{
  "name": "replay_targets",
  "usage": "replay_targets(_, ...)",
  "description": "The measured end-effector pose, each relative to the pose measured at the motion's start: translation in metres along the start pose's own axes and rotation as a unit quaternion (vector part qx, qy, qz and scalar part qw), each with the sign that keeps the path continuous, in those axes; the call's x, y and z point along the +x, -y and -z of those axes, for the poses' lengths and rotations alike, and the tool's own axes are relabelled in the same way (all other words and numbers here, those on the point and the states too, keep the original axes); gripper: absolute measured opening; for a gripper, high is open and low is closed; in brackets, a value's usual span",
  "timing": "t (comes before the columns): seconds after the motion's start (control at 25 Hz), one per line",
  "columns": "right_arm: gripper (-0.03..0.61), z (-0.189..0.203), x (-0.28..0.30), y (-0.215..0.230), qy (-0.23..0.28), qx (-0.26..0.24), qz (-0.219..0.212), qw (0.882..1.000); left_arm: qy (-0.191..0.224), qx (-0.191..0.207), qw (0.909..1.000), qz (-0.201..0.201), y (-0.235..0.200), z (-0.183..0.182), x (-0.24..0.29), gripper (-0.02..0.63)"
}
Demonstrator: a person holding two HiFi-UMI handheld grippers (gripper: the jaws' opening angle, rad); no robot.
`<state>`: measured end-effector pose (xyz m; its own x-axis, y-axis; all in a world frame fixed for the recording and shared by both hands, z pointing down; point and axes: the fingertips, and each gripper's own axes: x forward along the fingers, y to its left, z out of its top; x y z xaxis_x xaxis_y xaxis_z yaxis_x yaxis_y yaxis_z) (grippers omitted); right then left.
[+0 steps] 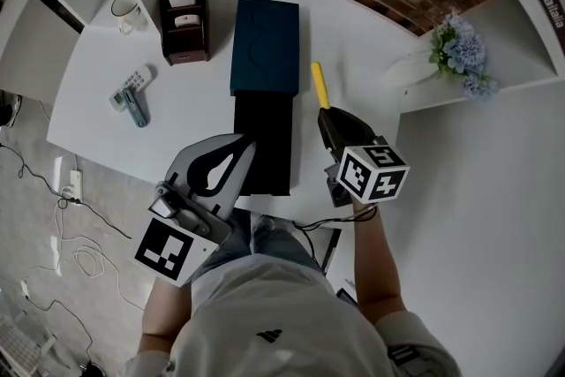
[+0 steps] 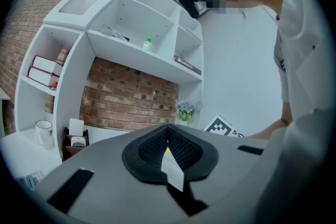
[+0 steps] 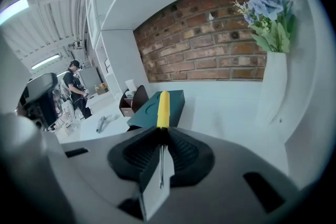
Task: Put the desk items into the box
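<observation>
Screwdriver (image 3: 163, 105) pickup looks in hand: right claw (image 3: 160, 139) grips its steel shaft, yellow handle pointing forward just beside the teal box (image 1: 265, 44), left claw (image 2: 168, 136) closed empty; next, carry it over the black tray (image 1: 265, 156) and release.

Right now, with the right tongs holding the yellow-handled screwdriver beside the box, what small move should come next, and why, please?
I'd probably swing the right tongs slightly left, over the black tray that seems to be the open part of the teal box. They are shut on the screwdriver, which is beside the box, over bare desk.
</observation>
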<state>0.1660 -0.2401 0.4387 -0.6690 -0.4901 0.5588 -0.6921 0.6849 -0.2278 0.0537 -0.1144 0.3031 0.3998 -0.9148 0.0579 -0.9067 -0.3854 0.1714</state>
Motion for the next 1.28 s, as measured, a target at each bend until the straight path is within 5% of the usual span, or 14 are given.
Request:
replay_targets(0.84,0.074,0.03,0.024,-0.084,-0.05,-0.049,-0.101,0.992,0.018,-0.001,0.9969,-0.077,-0.013,-0.001,-0.05,0.011)
replay_targets(1.28,0.074,0.071,0.041,-0.095,-0.117,-0.064,-0.109,0.985,0.02,-0.005,0.9941,-0.106,-0.018,0.003,-0.069,0.011)
